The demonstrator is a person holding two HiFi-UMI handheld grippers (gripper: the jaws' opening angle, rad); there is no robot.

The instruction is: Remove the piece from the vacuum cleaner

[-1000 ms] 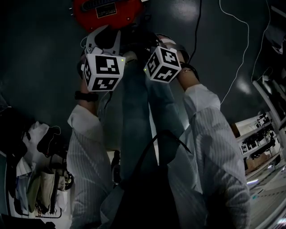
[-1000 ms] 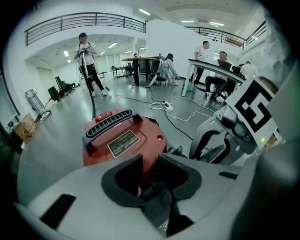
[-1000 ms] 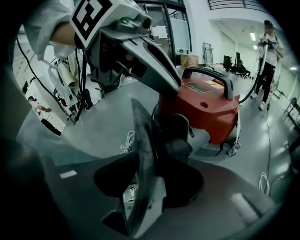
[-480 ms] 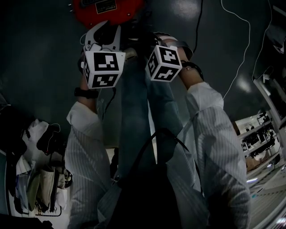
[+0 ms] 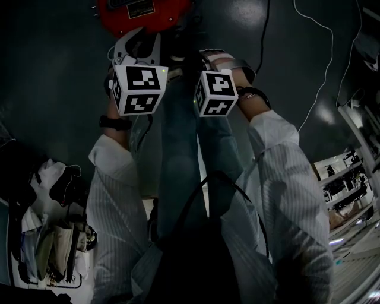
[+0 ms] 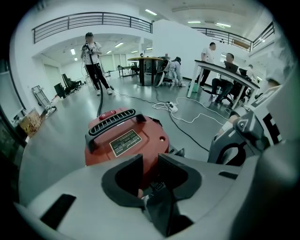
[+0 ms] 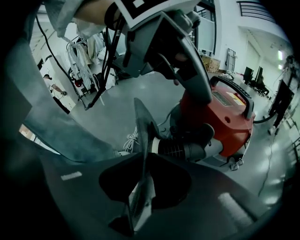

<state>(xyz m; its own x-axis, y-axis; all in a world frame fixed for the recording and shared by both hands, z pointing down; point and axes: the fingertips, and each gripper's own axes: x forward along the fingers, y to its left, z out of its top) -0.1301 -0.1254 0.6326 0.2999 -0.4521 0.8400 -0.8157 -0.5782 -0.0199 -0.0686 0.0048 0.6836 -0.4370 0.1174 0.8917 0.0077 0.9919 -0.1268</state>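
- Vacuum cleaner (image 5: 142,13), red with a black handle on its lid, stands on the grey floor (image 5: 53,71) just ahead of the standing person's legs (image 5: 178,154).
- Left tool (image 6: 149,164) points at the near side of the red body. Its jaws are drawn in to a narrow gap and pinch a black hose piece (image 6: 152,185) low between the pads.
- Right tool (image 7: 141,112) has its jaws pressed flat together, with nothing seen between them.
- From the right gripper view, the hose piece is ribbed with a white ring. It is plugged into the front of the red body, just beside the right tool's tips.
- Left tool's grey fingers come down onto that same spot from above.
- Both marker cubes sit side by side in the head view, close under the red lid.
- White cables (image 5: 320,71) trail over the floor to the right.
- Several people (image 6: 92,51) stand or sit at tables (image 6: 225,70) far across the hall.
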